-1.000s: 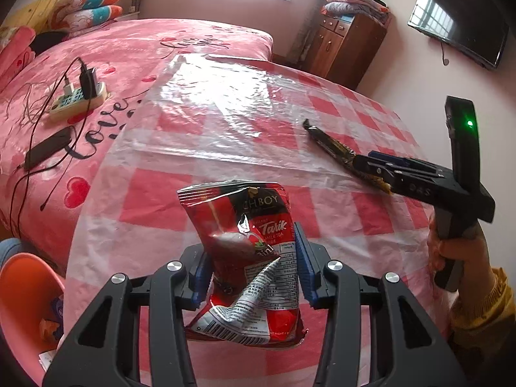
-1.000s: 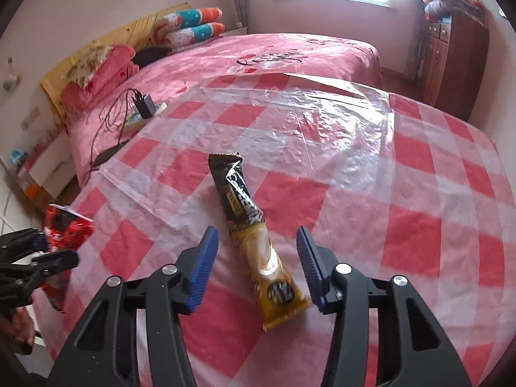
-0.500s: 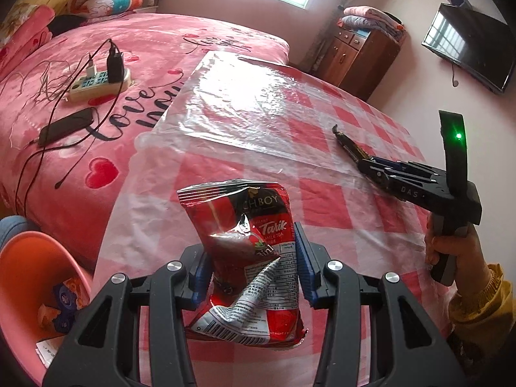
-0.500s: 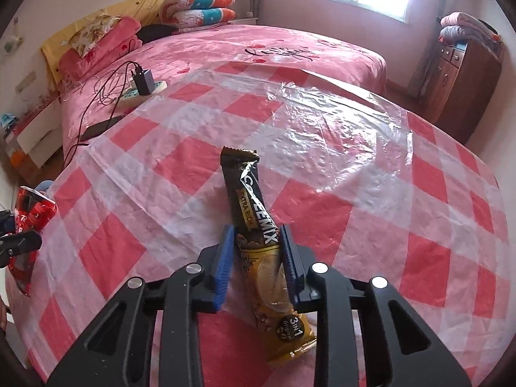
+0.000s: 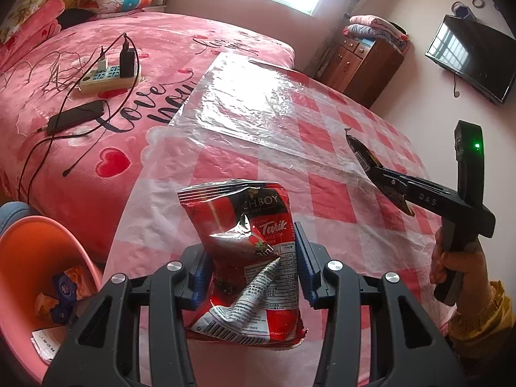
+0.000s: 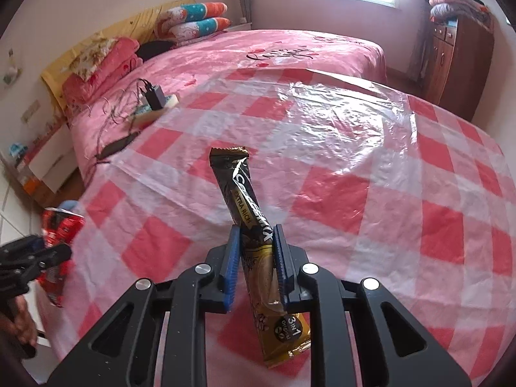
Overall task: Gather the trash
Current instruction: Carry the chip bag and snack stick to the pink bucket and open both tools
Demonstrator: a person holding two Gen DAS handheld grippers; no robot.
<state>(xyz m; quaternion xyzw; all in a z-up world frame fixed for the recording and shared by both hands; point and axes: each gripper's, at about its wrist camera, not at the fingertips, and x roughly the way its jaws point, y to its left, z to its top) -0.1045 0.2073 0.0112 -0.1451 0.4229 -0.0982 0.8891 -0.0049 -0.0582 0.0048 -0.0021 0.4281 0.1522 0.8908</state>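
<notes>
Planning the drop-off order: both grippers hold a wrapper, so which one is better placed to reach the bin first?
Left. The left gripper, clamping the red packet, has the orange bin beside it. The right gripper holds the coffee stick over mid-table.

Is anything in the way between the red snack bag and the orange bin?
Nothing visible blocks it. The left gripper holds the red snack bag above the table's edge, and the orange bin sits lower to its left, open on top, with some wrappers already inside. Only open air lies between them.
</notes>
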